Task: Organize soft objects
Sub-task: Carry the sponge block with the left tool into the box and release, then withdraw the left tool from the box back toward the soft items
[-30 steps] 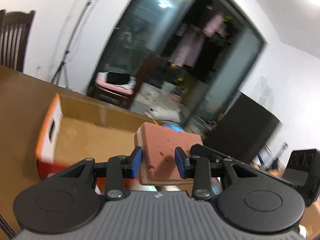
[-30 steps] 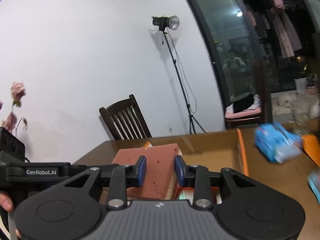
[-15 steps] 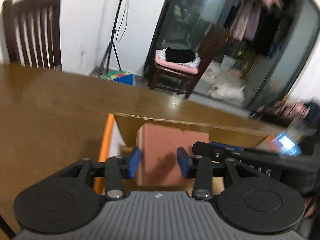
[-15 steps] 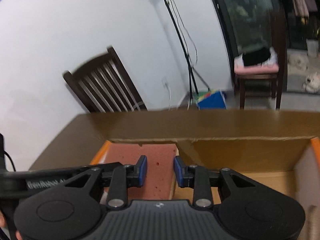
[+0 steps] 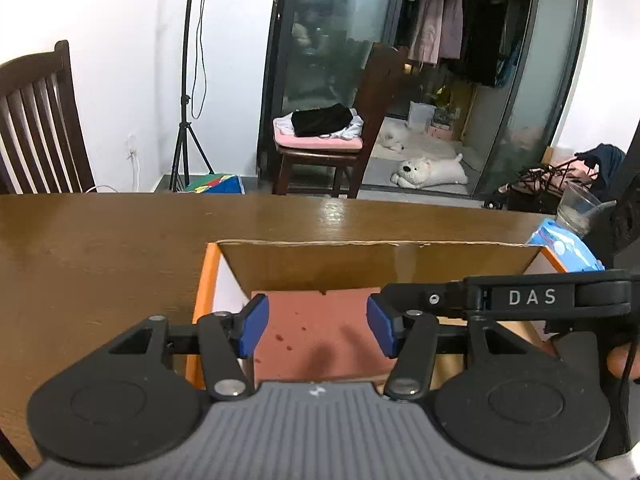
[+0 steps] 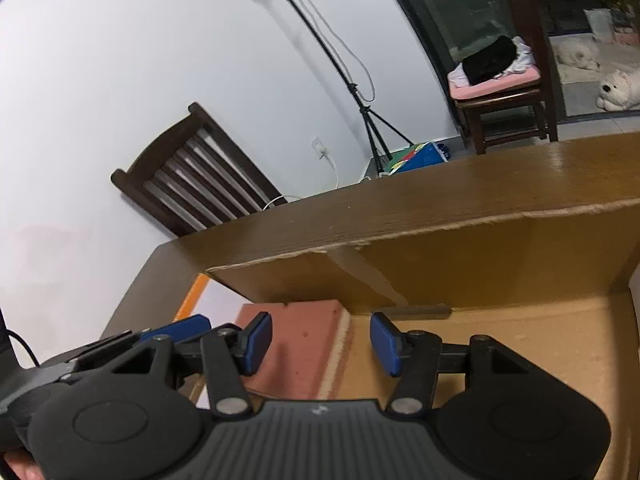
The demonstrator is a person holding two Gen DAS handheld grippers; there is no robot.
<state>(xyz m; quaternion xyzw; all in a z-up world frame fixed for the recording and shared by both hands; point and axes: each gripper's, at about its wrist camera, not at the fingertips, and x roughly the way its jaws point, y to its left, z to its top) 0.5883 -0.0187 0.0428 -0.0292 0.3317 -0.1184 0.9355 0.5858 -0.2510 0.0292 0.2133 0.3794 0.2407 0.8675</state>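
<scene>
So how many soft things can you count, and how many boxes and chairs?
Sponges: 1, the pink sponge lying in the box
Tissue packs: 1, the blue pack on the table
Plush dogs: 2, one plush dog on the floor, a second plush dog behind it
Cardboard boxes: 1, the cardboard box
Chairs: 2, the slatted chair and the cushioned chair
Total: 7

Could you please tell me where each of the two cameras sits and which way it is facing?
Left wrist: on the left gripper, looking forward and down into the cardboard box; its opening blue fingers and the right gripper's arm show.
Right wrist: on the right gripper, tilted, facing the box's left end; its opening fingers show.
Shared: the pink sponge in the box, table, chairs.
</scene>
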